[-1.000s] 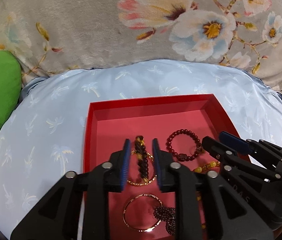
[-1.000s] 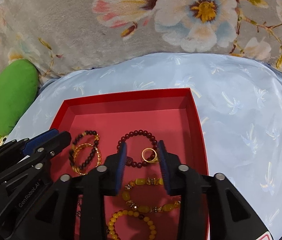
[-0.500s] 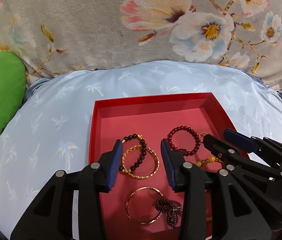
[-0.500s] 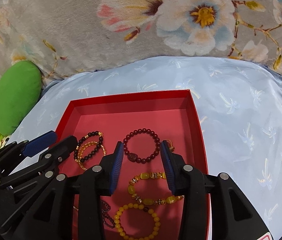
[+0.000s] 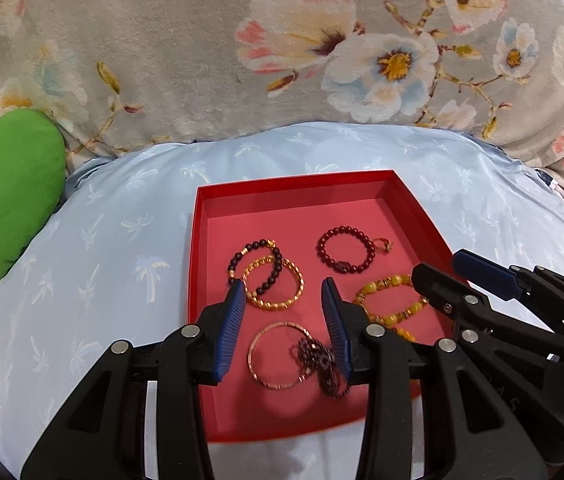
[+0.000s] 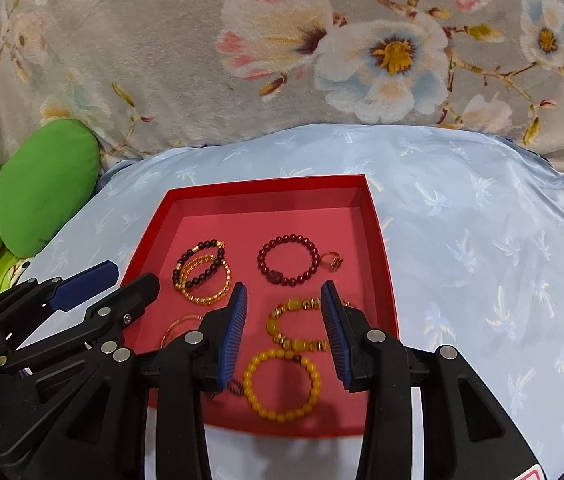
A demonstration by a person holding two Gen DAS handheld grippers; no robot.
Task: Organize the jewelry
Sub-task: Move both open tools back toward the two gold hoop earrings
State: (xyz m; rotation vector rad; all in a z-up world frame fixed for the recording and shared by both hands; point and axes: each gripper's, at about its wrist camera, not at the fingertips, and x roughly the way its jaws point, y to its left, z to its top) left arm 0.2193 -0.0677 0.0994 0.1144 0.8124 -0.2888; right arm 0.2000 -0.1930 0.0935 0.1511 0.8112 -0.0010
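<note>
A red tray [image 5: 198,240] [image 6: 377,248] lies on a pale blue cushion and holds several pieces of jewelry. In it lie a black bead bracelet [image 5: 258,264] over a gold chain bracelet [image 5: 282,300], a dark red bead bracelet [image 5: 345,250], a gold ring [image 6: 331,261], a yellow bead bracelet [image 6: 282,384], an amber bead bracelet [image 6: 293,326], a thin gold bangle [image 5: 278,356] and a dark purple chain [image 5: 321,364]. My left gripper [image 5: 283,304] is open and empty above the tray's near half. My right gripper [image 6: 283,306] is open and empty above the amber bracelet.
The blue cushion [image 5: 102,260] rests against a grey floral blanket [image 5: 202,60]. A green pillow [image 5: 6,192] lies at the left. Each gripper shows in the other's view: the right one [image 5: 481,280] and the left one [image 6: 94,292].
Both grippers have drawn back and up from the tray. The left one opened and let the black bead bracelet down onto the gold chain bracelet; the right one opened wider, away from the ring.
</note>
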